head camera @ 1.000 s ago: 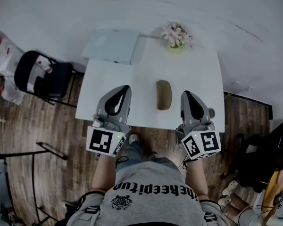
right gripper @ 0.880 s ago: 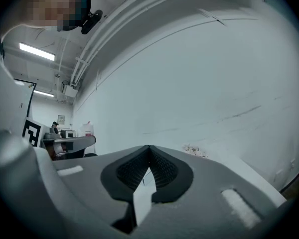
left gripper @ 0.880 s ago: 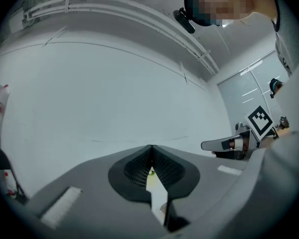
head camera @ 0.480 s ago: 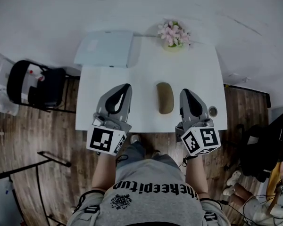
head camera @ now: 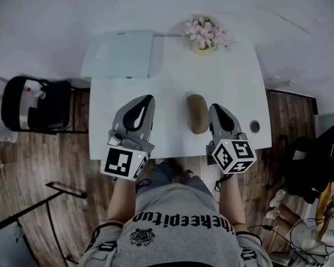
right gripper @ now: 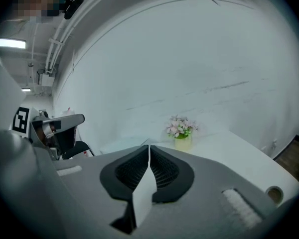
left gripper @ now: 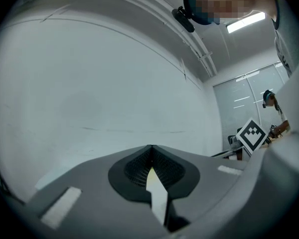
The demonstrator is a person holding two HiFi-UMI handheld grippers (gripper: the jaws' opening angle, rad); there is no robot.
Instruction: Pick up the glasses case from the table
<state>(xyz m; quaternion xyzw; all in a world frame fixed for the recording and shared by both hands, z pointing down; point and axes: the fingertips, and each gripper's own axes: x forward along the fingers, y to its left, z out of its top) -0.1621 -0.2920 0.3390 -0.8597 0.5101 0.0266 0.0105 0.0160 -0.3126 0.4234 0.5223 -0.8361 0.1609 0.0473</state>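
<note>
Left tongs (head camera: 148,101) and right tongs (head camera: 214,108) are pinched together, empty. Unopened, the right, just beside the glasses case (head camera: 197,113), could shove it along the counter (head camera: 172,77).

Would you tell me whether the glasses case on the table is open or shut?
Shut: the glasses case lies flat on the white table as one smooth oval, with no lid raised.

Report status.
Left claw and right claw both shut, empty. Glasses case on table between them, beside right claw, not gripped. Nothing in the way.
</note>
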